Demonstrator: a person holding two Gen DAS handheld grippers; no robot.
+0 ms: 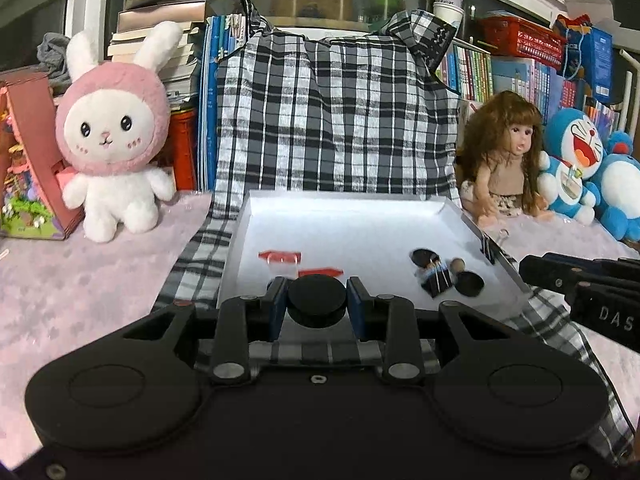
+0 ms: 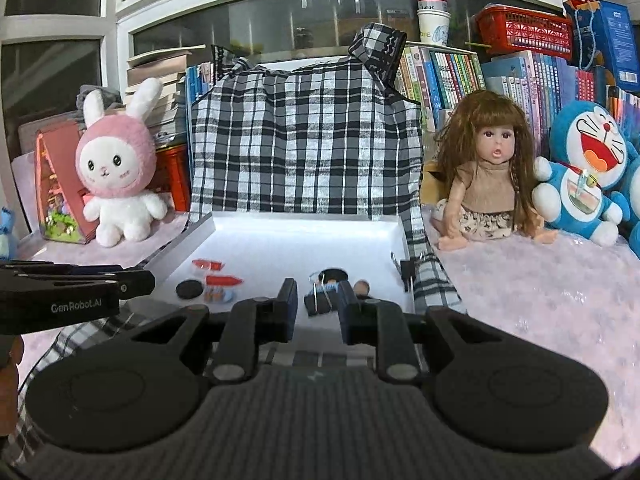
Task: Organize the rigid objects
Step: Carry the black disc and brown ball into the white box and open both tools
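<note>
My left gripper is shut on a black round disc, pinched between its blue pads above the near edge of a white tray. That disc also shows just past the left gripper's tips in the right wrist view. In the tray lie red pieces, a black binder clip, two more black discs and a brown-knobbed piece. My right gripper hovers over the tray's near edge, its jaws drawn narrow and holding nothing. The clip lies beyond them.
The tray rests on a black-and-white checked cloth over a pink surface. A pink bunny plush and a small model house stand at the left. A doll and blue plush toys sit at the right. Books fill the back.
</note>
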